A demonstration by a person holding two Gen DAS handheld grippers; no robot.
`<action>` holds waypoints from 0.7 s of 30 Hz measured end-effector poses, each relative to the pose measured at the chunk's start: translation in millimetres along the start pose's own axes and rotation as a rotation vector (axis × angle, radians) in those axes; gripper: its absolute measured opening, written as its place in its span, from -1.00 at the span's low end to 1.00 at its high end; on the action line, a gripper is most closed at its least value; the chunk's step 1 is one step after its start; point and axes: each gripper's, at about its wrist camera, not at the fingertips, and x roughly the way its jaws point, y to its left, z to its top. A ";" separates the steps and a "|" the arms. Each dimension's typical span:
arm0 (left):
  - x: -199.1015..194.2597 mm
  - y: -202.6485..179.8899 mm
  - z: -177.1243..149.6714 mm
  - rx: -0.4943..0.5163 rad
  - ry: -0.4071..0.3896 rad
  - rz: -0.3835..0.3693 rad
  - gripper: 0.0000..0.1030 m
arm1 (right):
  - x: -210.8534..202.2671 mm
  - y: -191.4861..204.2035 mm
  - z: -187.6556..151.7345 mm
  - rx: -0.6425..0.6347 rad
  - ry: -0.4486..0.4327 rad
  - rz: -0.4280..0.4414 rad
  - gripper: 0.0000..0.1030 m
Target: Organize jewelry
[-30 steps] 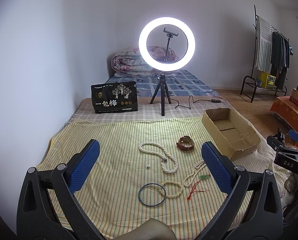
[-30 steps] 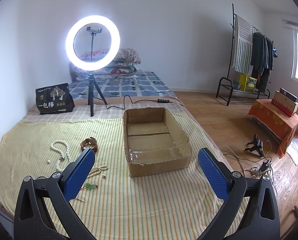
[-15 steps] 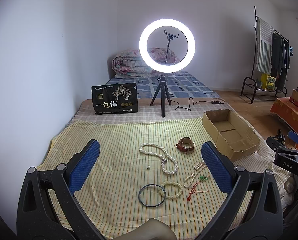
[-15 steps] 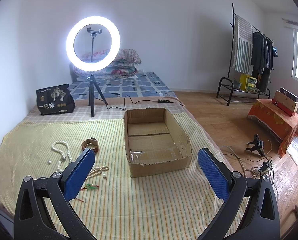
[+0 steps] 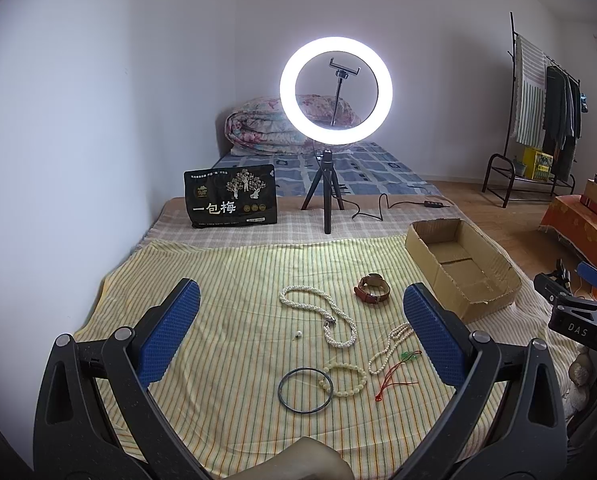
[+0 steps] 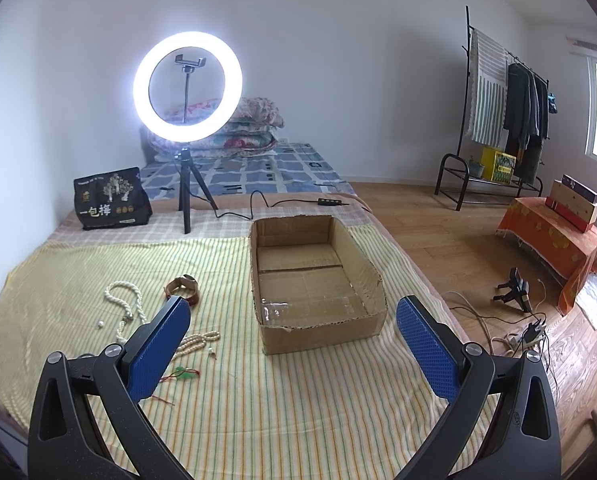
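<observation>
Jewelry lies on a yellow striped cloth (image 5: pixel 226 280): a thick pearl necklace (image 5: pixel 318 312), a brown leather watch (image 5: pixel 372 289), a thin bead string (image 5: pixel 390 346), a pale bead bracelet (image 5: pixel 344 374), a black ring (image 5: pixel 305 390), a red cord with a green charm (image 5: pixel 398 372) and one loose pearl (image 5: pixel 297 335). An open, empty cardboard box (image 6: pixel 314 280) sits to their right. My left gripper (image 5: pixel 300 328) is open above the jewelry. My right gripper (image 6: pixel 292 340) is open and empty in front of the box; it also shows in the left wrist view (image 5: pixel 570 312).
A lit ring light on a tripod (image 5: pixel 334 120) and a black bag (image 5: pixel 230 196) stand at the back of the bed, with a cable (image 6: pixel 282 202) trailing right. Folded quilts (image 5: pixel 266 128) lie behind. Wooden floor, cables (image 6: pixel 518 332) and a clothes rack (image 6: pixel 498 120) are to the right.
Both views have shifted very slightly; the scene sits a little lower in the frames. Nothing on the cloth has moved and both grippers stay open.
</observation>
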 end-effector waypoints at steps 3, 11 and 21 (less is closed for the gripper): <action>0.1 -0.1 0.7 0.001 0.000 0.001 1.00 | 0.1 0.0 0.0 0.001 0.001 0.001 0.99; -0.8 0.8 4.4 -0.001 0.002 0.003 1.00 | 1.5 3.6 -0.8 -0.004 0.003 0.007 0.99; 7.3 7.1 -1.1 -0.003 0.011 0.012 1.00 | 4.8 6.9 -1.5 -0.014 0.012 0.016 0.99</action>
